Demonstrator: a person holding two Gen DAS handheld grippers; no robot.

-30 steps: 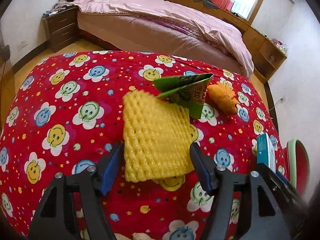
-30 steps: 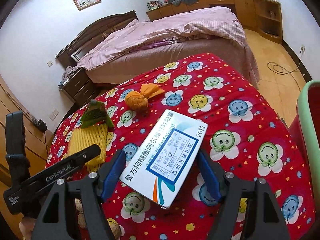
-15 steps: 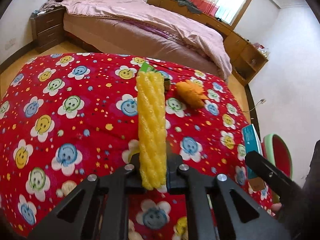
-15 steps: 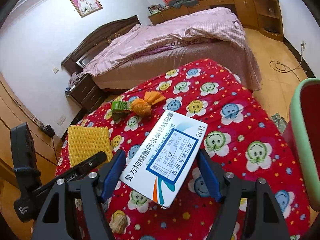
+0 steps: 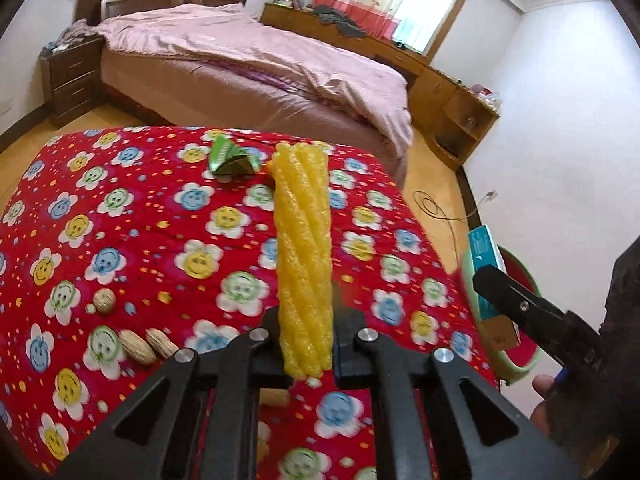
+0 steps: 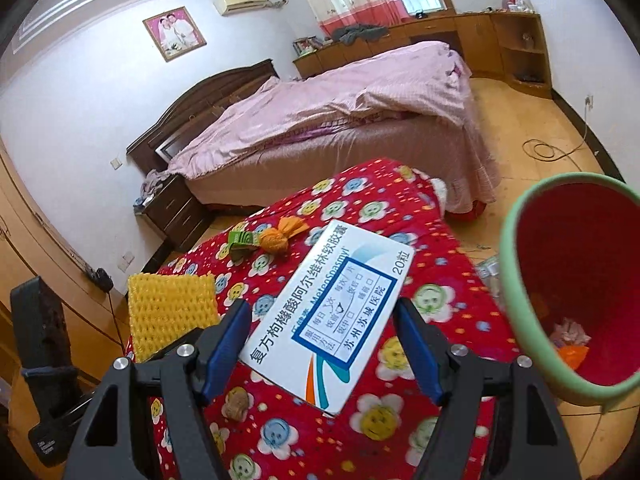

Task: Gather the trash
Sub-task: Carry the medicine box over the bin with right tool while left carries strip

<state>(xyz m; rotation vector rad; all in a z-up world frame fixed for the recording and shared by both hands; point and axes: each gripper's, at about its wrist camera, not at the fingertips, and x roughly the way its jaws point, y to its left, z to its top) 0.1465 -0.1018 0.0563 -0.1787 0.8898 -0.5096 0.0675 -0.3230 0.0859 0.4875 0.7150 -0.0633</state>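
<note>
My left gripper [image 5: 306,330] is shut on a yellow foam fruit net [image 5: 305,256], squeezed into a narrow upright roll above the red smiley-print tablecloth [image 5: 120,216]. The net also shows in the right wrist view [image 6: 170,314]. My right gripper [image 6: 322,354] is shut on a white medicine box [image 6: 330,314] with blue print, held above the table beside the red bin with a green rim [image 6: 516,280]. The box [image 5: 482,264] and bin [image 5: 520,272] also show at the right in the left wrist view.
A green folded carton [image 5: 230,156] and an orange peel [image 6: 276,238] lie at the table's far side. Peanuts [image 5: 138,346] and a walnut [image 5: 105,301] lie near the left front. A bed [image 5: 248,60] stands beyond; a cable [image 6: 540,148] lies on the floor.
The left gripper closed on the foam net, squeezed it into a roll and lifted it. Both grippers rose and swung right; the bin has come into fuller view beside the box.
</note>
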